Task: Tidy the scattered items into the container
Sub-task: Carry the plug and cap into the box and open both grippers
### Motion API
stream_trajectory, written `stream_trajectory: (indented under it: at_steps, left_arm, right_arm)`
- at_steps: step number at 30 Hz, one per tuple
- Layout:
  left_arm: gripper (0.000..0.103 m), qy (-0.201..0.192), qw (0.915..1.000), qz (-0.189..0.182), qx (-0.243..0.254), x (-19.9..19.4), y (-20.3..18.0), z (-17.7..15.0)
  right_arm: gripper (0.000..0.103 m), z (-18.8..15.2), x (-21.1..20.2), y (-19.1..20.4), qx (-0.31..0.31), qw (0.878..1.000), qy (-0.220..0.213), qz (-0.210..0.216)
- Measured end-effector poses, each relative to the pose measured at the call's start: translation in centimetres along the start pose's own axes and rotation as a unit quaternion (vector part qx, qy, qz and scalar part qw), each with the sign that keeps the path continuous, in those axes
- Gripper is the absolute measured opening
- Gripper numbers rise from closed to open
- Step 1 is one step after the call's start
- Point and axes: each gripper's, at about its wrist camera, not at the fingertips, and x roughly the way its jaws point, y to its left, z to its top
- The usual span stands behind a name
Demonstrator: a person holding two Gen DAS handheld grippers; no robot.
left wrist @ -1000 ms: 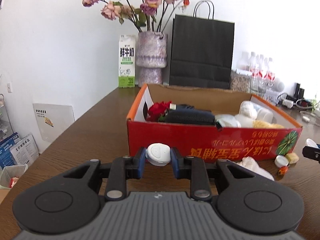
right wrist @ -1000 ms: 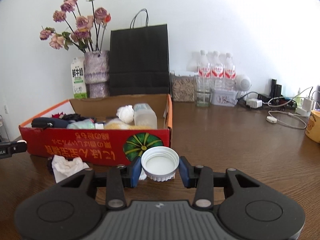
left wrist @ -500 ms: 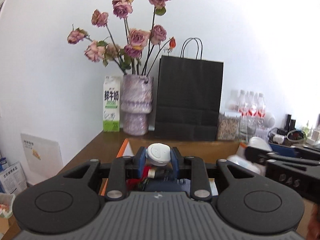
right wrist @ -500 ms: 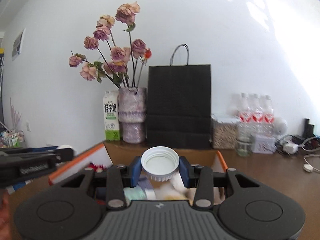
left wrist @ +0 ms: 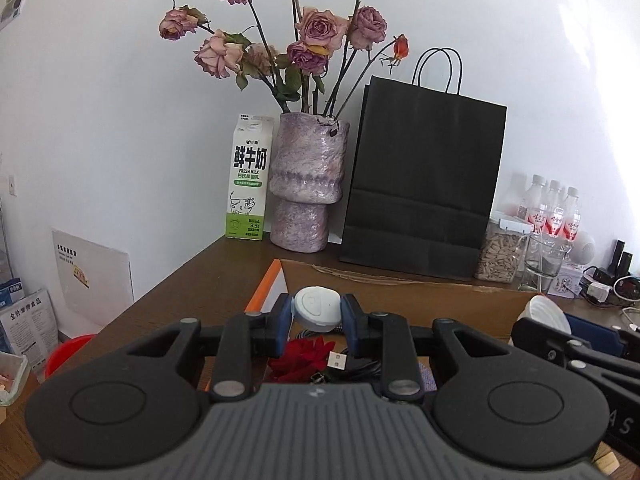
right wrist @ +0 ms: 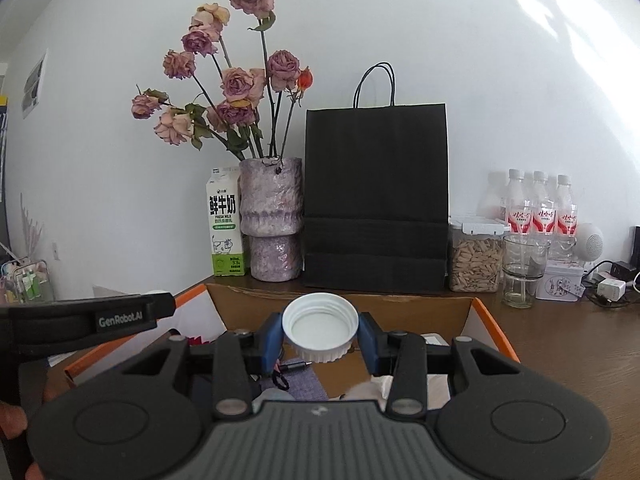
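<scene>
My left gripper point(left wrist: 317, 316) is shut on a small white round case point(left wrist: 317, 309) and holds it above the left end of the open cardboard box point(left wrist: 400, 294). Under it in the box lie a red rose point(left wrist: 304, 356) and a USB cable point(left wrist: 340, 360). My right gripper point(right wrist: 320, 334) is shut on a white jar lid point(right wrist: 320, 326), open side up, above the box point(right wrist: 400, 308). A grey cloth point(right wrist: 304, 382) and white items lie below it. Each gripper shows at the edge of the other's view.
At the back of the wooden table point(right wrist: 560, 340) stand a milk carton point(left wrist: 249, 178), a purple vase with dried roses point(left wrist: 306, 184), a black paper bag point(left wrist: 424, 184), a jar of seeds point(right wrist: 476, 256), a glass point(right wrist: 522, 268) and water bottles point(right wrist: 538, 208).
Both grippers have risen from table level in front of the box to above its open top, each still holding its item. They have moved a little further over the box since half a second ago.
</scene>
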Motion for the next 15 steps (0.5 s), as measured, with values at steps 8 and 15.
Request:
stream_trajectory:
  at_steps: [8, 15]
  left_arm:
    - [0.027, 0.006, 0.9999, -0.001, 0.013, -0.12, -0.69, -0.61]
    - [0.027, 0.003, 0.9998, -0.002, 0.020, -0.22, -0.93, -0.69]
  right_arm:
    - [0.039, -0.46, -0.44, 0.06, 0.002, 1.000, 0.000, -0.001]
    - [0.039, -0.45, -0.42, -0.18, 0.005, 1.000, 0.002, -0.002]
